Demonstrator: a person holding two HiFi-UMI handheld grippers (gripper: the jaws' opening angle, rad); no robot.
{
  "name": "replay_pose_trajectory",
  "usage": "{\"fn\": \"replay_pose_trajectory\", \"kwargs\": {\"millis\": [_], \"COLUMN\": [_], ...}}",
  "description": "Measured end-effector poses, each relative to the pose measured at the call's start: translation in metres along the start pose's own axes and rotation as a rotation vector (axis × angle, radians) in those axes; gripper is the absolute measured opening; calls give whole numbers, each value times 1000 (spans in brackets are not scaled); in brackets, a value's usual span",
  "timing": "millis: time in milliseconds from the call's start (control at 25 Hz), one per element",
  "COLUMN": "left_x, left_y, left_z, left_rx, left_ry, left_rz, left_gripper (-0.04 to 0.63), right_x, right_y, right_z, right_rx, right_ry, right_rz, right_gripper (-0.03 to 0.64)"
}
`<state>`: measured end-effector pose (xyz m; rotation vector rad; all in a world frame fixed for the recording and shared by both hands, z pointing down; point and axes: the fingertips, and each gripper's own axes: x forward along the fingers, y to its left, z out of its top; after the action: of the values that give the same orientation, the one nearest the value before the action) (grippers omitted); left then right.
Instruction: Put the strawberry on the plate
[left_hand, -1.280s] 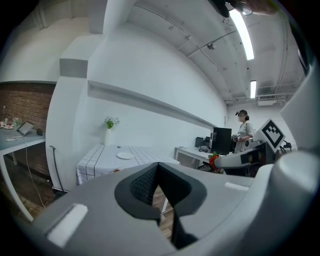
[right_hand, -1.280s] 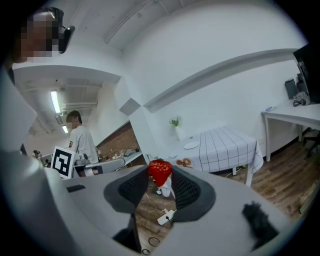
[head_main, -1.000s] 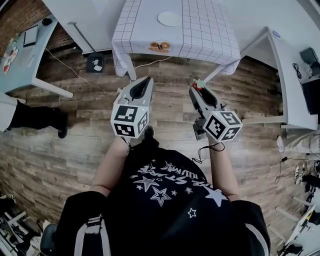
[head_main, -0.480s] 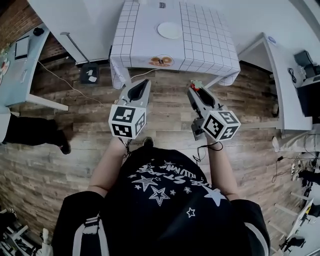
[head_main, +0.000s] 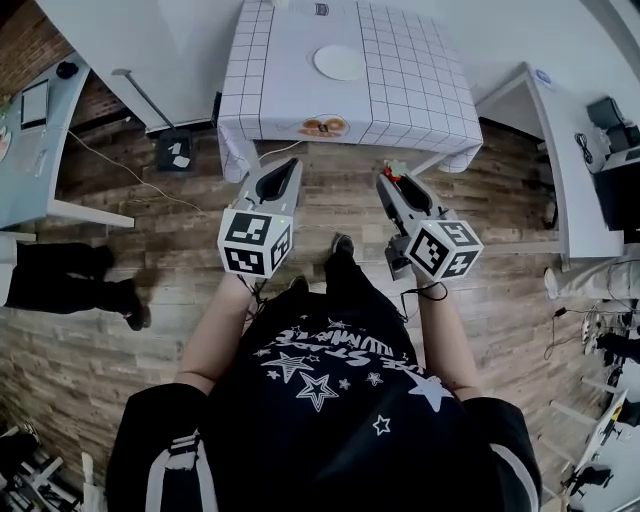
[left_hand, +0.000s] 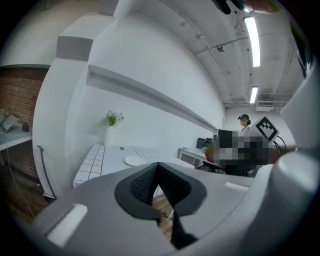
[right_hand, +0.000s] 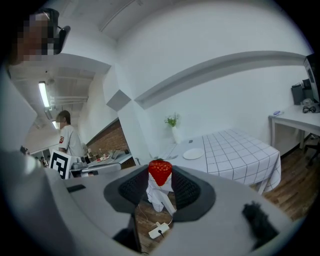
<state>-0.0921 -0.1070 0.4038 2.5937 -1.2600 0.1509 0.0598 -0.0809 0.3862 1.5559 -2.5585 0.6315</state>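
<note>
Head view: right gripper (head_main: 388, 182) is clamped on the strawberry (right_hand: 160, 172), held over the floor. Plate (head_main: 340, 62) lies ahead and slightly left on the checked table (head_main: 410, 85), well apart. Left gripper (head_main: 288, 168) is closed and empty, so the right arm has to do the reach.

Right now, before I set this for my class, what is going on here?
A person stands on a wooden floor, holding a tool in each hand. The right tool is shut on a strawberry. The left tool is shut with nothing in it. Ahead stands a table with a checked cloth, and a white plate lies on it. The strawberry is not yet on the plate.
</note>
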Motion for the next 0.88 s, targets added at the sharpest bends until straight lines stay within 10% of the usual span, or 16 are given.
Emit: {"fn": "replay_pose_trajectory", "kwargs": {"millis": [880], "left_x": [141], "left_y": [37], "left_z": [22], "left_rx": [18], "left_ry": [46], "left_rz": [134], "left_gripper": [9], "right_x": [115], "right_y": [-131], "right_z": [59], "right_rx": [38], "right_ry": [13], "right_rz": [116], "right_gripper": [152]}}
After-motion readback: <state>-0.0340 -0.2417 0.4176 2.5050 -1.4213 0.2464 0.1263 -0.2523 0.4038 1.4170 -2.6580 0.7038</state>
